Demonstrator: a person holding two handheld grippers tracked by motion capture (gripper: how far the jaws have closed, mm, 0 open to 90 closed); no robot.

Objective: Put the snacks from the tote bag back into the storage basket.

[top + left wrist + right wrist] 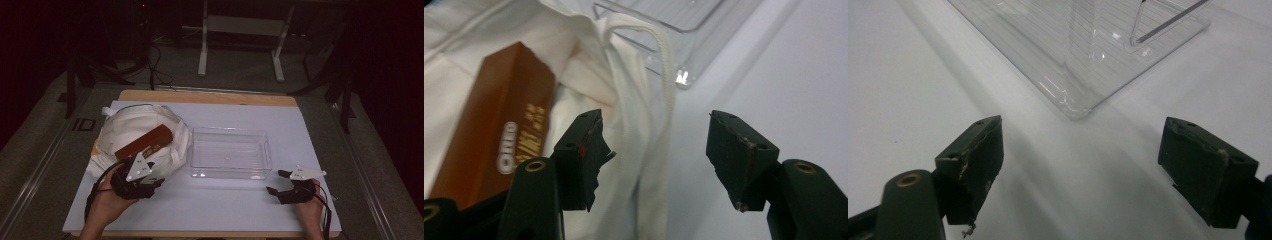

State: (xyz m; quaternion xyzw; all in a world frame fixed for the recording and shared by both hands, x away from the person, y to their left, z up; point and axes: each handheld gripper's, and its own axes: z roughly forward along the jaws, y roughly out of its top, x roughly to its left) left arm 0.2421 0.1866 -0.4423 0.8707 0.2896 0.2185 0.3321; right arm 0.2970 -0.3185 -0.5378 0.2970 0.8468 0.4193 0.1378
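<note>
Dim high view, dark surroundings, soft shadows

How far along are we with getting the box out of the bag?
Nothing looks done: the brown rectangular box lies on the white cloth bag, and the clear plastic tray is empty. The left gripper sits open by the bag. The right gripper is open, idle.

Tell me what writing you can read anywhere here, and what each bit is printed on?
"ono": white letters on the brown box lying on the white cloth bag, read from the left gripper view.
Gold characters beside it on the same box: too blurred to read.
"ID": pale mark on the floor left of the table, in the high view; the reading is uncertain.
The clear tray carries no writing that I can see.
</note>
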